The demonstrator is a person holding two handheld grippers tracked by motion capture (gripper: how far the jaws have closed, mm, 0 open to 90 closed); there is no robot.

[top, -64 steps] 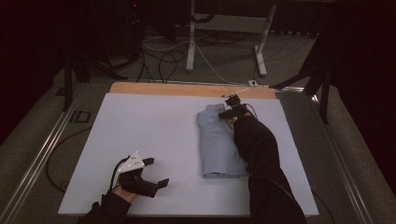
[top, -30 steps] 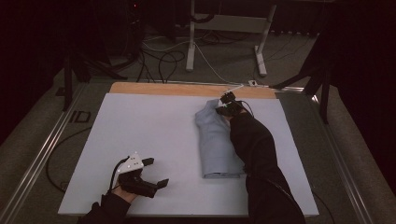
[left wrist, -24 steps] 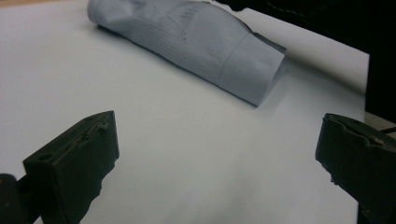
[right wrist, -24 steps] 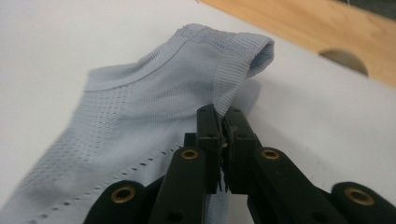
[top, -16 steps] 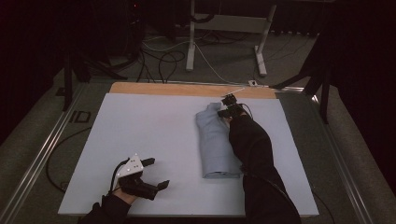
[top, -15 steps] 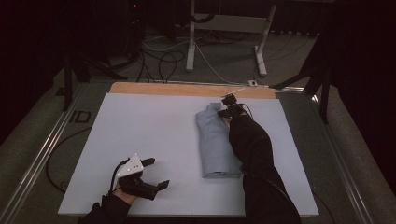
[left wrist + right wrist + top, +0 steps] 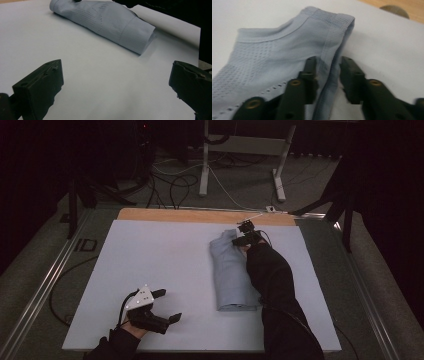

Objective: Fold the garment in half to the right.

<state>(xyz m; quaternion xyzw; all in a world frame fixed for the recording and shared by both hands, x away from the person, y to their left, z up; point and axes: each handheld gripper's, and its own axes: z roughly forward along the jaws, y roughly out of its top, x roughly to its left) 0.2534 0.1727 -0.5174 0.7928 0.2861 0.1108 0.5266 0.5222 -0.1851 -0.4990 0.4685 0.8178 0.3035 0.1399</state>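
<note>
Folded light-blue knit garment [image 7: 231, 272] lies right of centre on the white table sheet [image 7: 150, 260], long axis running away from the person. Right gripper [image 7: 246, 238] sits at its far end; jaws have just been opening, now partly apart, with the garment's ribbed edge fold [image 7: 329, 72] between them, pads not clearly pressing on it. Left gripper [image 7: 159, 306] rests near the sheet's front-left, well apart from the garment, jaws wide open and empty.
</note>
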